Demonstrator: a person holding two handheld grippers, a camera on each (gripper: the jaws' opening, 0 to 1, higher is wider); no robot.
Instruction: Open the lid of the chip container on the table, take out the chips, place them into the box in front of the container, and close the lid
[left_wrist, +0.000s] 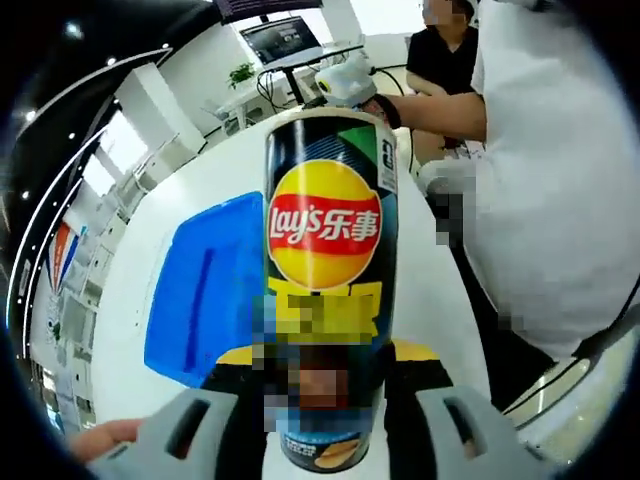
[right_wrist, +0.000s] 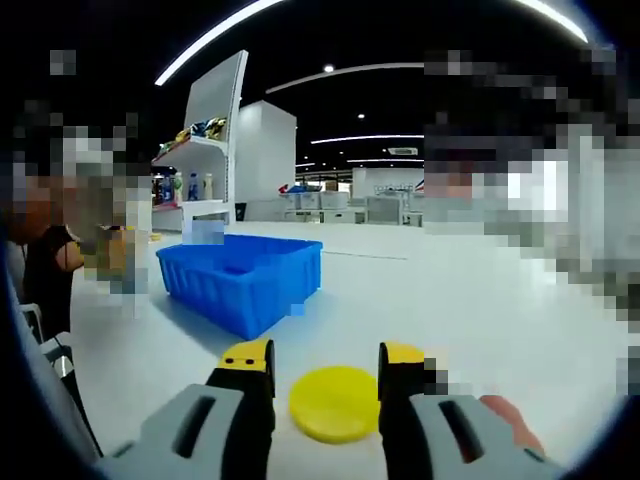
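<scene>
already: lid off, chips not yet tipped out

so far only the first step looks done. the lay's chip can (left_wrist: 328, 290) is gripped around its lower body by the left gripper (left_wrist: 325, 420), the jaws clenched on either side of it, and the can is held roughly upright over the white table (left_wrist: 130, 300). its top end is seen at twelve o'clock in the left gripper view, and whether the mouth is open cannot be told from that angle. the yellow lid (right_wrist: 335, 402) is seen lying flat on the table in the right gripper view, between the jaws of the right gripper (right_wrist: 325, 385); those jaws are spread and are not closed on it, though contact cannot be ruled out. the blue box (right_wrist: 245, 275) is placed at about ten o'clock from the lid, well apart from it, and no chips can be made out in it.

it is judged that emptying the chips into the box and refitting the lid are left.

counted: one can, one lid, one blue box, two grippers.
</scene>
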